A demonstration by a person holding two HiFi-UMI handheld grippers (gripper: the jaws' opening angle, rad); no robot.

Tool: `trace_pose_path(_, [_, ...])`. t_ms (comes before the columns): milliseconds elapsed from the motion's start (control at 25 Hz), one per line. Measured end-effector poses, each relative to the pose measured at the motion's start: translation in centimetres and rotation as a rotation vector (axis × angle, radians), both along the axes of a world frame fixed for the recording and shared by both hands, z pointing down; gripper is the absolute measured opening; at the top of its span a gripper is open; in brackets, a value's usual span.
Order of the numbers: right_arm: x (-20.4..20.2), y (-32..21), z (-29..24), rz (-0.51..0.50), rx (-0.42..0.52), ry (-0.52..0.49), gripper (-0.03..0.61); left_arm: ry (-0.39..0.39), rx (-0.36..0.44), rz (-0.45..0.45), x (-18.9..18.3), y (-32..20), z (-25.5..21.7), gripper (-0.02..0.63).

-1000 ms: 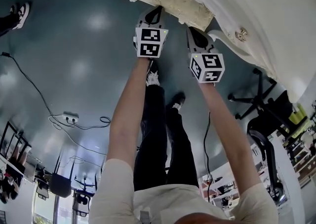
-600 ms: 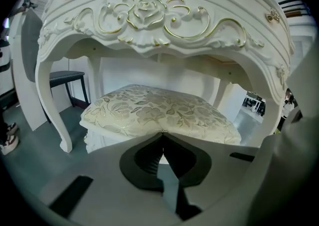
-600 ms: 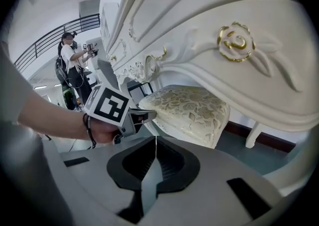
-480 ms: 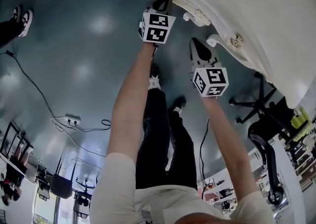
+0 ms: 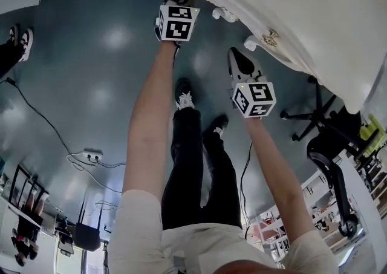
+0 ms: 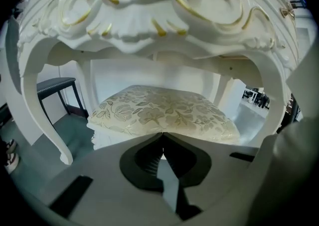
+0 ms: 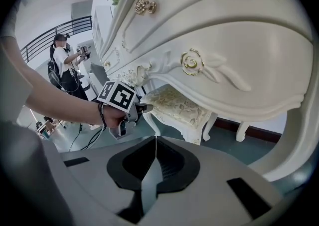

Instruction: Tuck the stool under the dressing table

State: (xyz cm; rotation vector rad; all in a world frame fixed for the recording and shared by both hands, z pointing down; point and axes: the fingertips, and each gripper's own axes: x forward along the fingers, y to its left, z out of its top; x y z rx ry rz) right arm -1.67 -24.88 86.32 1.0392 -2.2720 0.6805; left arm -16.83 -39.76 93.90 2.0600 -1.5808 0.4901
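— Stool (image 6: 164,113) position?
— Under the dressing table (image 6: 149,30), between its front legs and dead ahead of the left gripper (image 6: 162,136). Those jaws are pressed together, holding nothing, at the cushion's front edge.
— Right gripper (image 7: 156,142)?
— Jaws together too, empty, and farther off by the table's front.

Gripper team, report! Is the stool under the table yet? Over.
Shut and empty: left gripper at stool front, right gripper held back. Stool under dressing table. Nothing blocking.
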Motion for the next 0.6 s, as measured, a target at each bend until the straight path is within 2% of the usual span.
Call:
trace_pose_path(200, [-1.7,1.4,-2.7,-0.006,-0.004,-0.070,0.044,0.004,-0.017,0.017,0.2,4.1,-2.5,0.015])
trace_pose_path(440, [-3.3,4.3,-6.0,-0.082,-0.030,-0.108,0.043,0.000,-0.004,0.014,-0.6,10.5,-7.8,0.015])
trace_pose_path(600, [-3.0,6.7,-8.8,-0.074,-0.094,-0.182,0.043,0.014,0.001,-0.009,-0.3,14.6,-12.2,0.015])
